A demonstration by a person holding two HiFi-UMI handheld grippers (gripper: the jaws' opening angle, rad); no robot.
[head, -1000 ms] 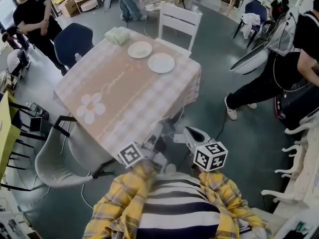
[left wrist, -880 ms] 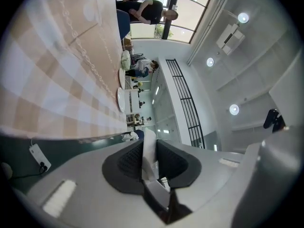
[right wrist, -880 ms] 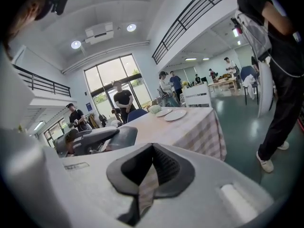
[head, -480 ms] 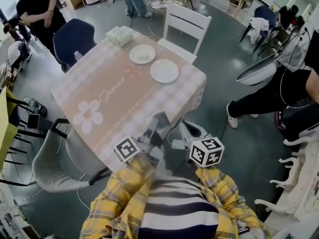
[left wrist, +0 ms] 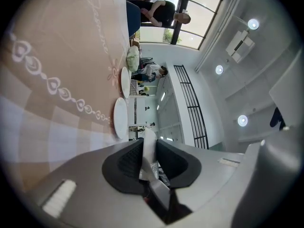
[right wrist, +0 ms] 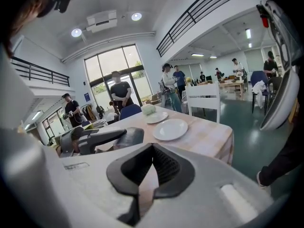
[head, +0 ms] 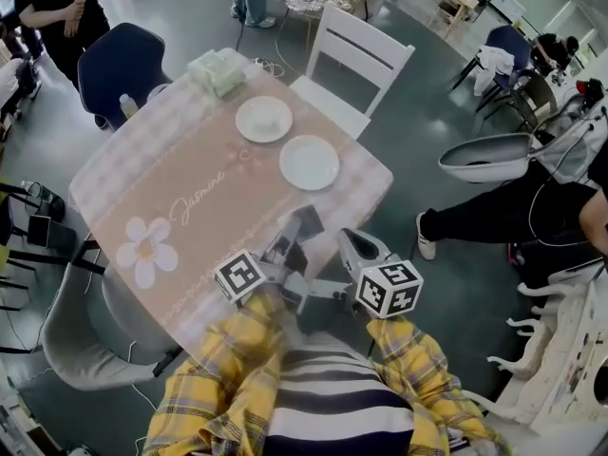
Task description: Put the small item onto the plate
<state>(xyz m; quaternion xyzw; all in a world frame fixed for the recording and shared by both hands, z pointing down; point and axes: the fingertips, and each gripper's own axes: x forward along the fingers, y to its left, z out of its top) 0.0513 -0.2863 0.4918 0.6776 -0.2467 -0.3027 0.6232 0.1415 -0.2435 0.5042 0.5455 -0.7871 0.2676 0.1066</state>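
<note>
Two white plates stand on the pink checked tablecloth: the nearer plate and the farther plate. My left gripper hangs over the table's near corner, a short way from the nearer plate. It is shut on a small thin white packet that stands edge-on between its pads. My right gripper is just off the table's corner, to the right of the left one, shut with nothing in it.
A pale green bundle lies at the table's far corner. A white chair, a dark blue chair and a grey chair ring the table. People stand at the far left and the right.
Both grippers have moved forward towards the table. The left one now reaches over its near corner, closer to the nearer plate. Its grip on the packet looks unchanged.
</note>
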